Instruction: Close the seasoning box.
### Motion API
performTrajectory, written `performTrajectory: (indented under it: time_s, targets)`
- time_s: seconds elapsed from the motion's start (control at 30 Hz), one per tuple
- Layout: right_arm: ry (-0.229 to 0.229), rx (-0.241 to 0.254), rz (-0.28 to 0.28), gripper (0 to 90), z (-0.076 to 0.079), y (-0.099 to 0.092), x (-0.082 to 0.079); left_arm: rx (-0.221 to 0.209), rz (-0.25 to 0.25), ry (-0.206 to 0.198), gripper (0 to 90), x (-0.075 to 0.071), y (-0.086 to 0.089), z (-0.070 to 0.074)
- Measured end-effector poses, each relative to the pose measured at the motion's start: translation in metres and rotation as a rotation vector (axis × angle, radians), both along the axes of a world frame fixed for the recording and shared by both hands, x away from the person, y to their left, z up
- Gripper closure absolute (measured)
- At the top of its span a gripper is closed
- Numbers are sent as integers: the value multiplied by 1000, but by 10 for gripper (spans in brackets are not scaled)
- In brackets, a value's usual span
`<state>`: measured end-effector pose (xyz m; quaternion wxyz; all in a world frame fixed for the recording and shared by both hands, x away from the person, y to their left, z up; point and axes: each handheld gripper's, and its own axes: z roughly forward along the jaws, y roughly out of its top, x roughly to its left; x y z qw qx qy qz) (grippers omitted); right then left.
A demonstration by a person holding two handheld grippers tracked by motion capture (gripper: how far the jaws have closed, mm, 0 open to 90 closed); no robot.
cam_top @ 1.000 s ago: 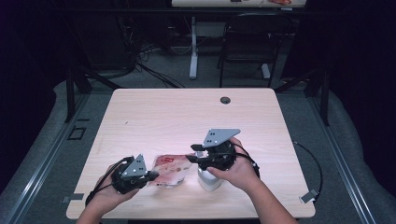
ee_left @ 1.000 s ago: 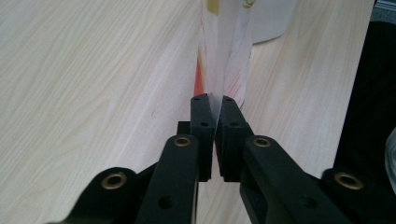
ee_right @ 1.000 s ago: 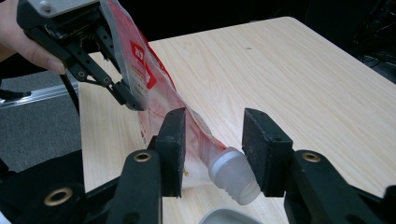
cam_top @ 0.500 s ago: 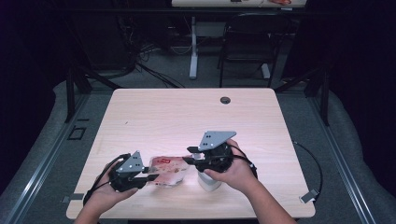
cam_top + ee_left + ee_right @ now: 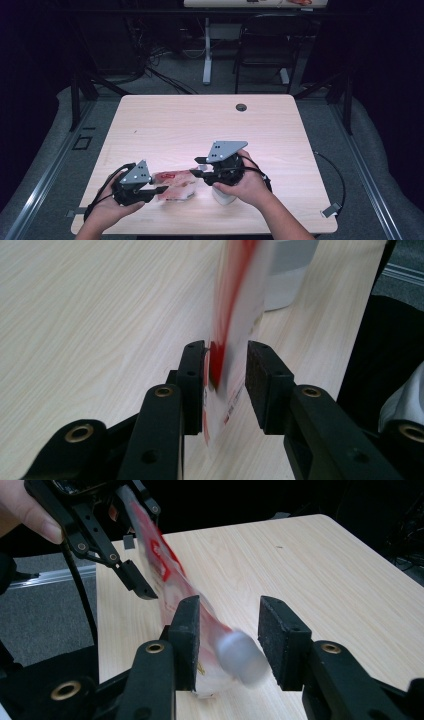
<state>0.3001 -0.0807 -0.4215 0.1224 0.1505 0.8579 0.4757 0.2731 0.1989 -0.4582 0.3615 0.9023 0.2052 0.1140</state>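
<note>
A clear plastic bag with red print point(image 5: 176, 182) lies on the wooden table point(image 5: 200, 125) near its front edge, between my two grippers. My left gripper point(image 5: 162, 191) points right at it. Its jaws have just been opening, and in the left gripper view point(image 5: 227, 365) the bag's edge point(image 5: 240, 295) stands blurred in the gap, loose. My right gripper point(image 5: 194, 172) points left at the bag's other end. Its jaws point(image 5: 227, 625) have just been opening too, with the bag point(image 5: 167, 575) and a blurred white lump point(image 5: 240, 657) between them. A white container point(image 5: 222, 196) stands under the right hand.
The left gripper point(image 5: 132, 580) and a thumb point(image 5: 30, 515) show at the top left of the right gripper view. The white container point(image 5: 292, 275) stands just behind the bag. A cable hole point(image 5: 241, 107) sits at the table's far edge, with a chair point(image 5: 265, 45) beyond.
The left gripper's jaws have parted off the bag's edge. Both hands stay almost where they were, and the bag still lies between them.
</note>
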Motion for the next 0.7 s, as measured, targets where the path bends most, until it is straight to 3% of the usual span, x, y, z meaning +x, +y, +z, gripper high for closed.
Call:
performTrajectory:
  time_s: [0.33,0.7]
  targets:
    - [-7,5,17,590,4,6,-2,-1,14,9,698,0,6,2]
    - [-17,31,1,572,10,1,-2,-21,29,1,693,-2,10,8]
